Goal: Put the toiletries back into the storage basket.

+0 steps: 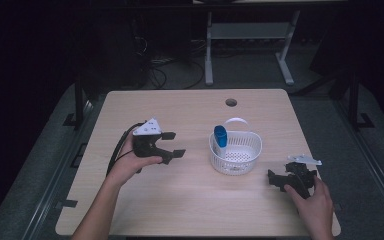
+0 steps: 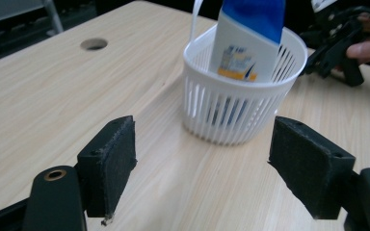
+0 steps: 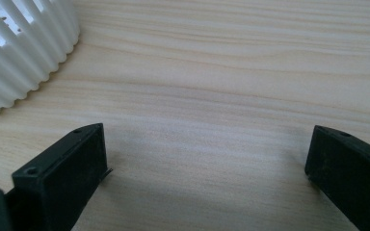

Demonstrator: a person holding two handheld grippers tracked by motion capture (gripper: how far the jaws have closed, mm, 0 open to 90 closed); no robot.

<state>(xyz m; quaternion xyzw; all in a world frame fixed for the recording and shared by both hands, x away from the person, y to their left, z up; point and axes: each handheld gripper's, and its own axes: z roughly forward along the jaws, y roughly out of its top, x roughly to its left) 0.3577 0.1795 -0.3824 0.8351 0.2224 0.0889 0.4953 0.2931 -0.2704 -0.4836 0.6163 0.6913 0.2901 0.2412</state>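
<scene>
I see the bottle standing nearly upright in the white basket at desk centre, blue cap up, leaning toward ten o'clock. My left tool at nine o'clock and right tool at four gape, empty. The left gripper view reveals the bottle's label.

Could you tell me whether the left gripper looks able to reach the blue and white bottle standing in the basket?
Probably yes. The left gripper is open and points at the white basket across bare table. The bottle rises above the rim, so its top is free to grasp.
</scene>
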